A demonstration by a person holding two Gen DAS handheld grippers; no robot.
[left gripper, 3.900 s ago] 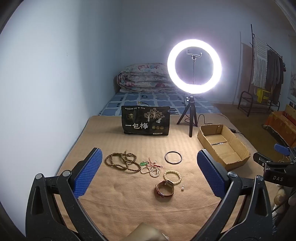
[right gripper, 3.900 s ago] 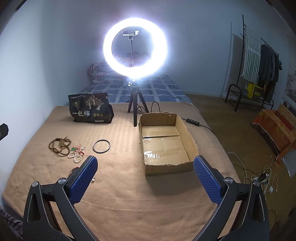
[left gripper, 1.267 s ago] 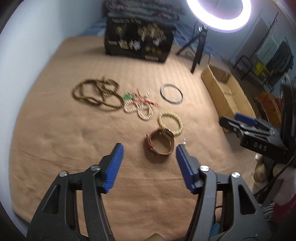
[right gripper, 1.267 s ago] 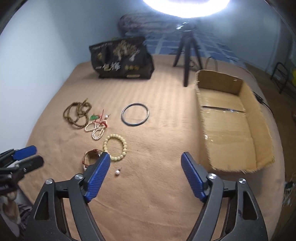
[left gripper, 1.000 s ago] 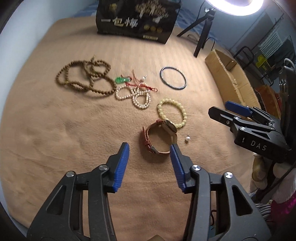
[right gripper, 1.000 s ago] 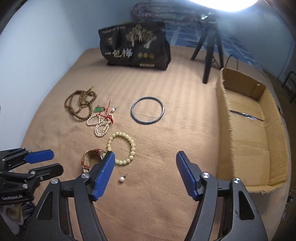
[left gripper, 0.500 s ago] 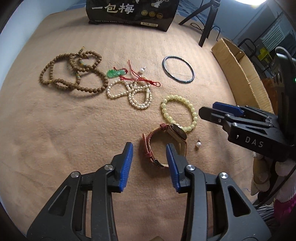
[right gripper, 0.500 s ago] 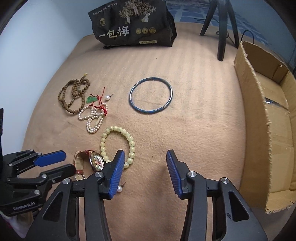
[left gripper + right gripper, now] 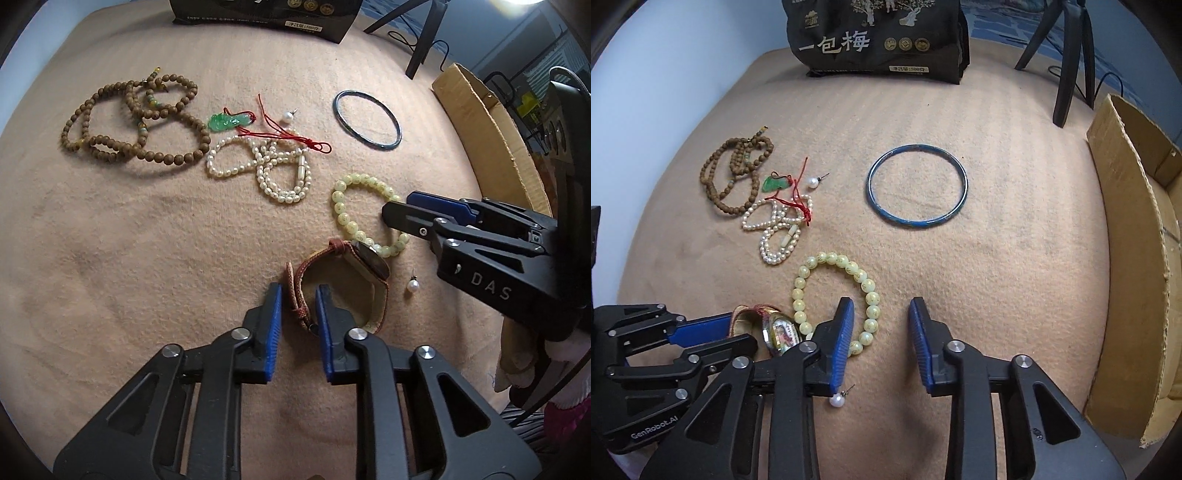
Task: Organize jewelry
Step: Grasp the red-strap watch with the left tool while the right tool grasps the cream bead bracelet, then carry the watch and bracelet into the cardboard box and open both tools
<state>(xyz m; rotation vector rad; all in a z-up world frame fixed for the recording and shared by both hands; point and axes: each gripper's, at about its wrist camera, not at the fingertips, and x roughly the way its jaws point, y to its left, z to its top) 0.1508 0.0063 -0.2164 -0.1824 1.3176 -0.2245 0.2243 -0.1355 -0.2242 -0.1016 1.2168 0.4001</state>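
Jewelry lies on a tan blanket (image 9: 129, 236). A brown-strap watch (image 9: 343, 280) stands on edge; my left gripper (image 9: 298, 295) straddles its near strap, jaws narrowed with a small gap each side, still open. A pale yellow bead bracelet (image 9: 834, 295) lies just beyond. My right gripper (image 9: 882, 314) is open, its left finger inside that bracelet's near edge, the right finger outside it. A loose pearl earring (image 9: 837, 400) lies by the right gripper's left jaw. A pearl necklace (image 9: 266, 166), a green pendant on red cord (image 9: 227, 122), brown prayer beads (image 9: 136, 125) and a blue bangle (image 9: 918, 184) lie further off.
An open cardboard box (image 9: 1137, 258) stands at the right. A black printed bag (image 9: 879, 37) and a black tripod (image 9: 1071, 55) stand at the back. A second pearl earring (image 9: 812, 182) lies near the pendant. The blanket's left edge meets a pale wall (image 9: 646, 92).
Both grippers have come down and forward over the jewelry and narrowed. The left now straddles the watch strap; the right now spans the yellow bracelet's near edge.
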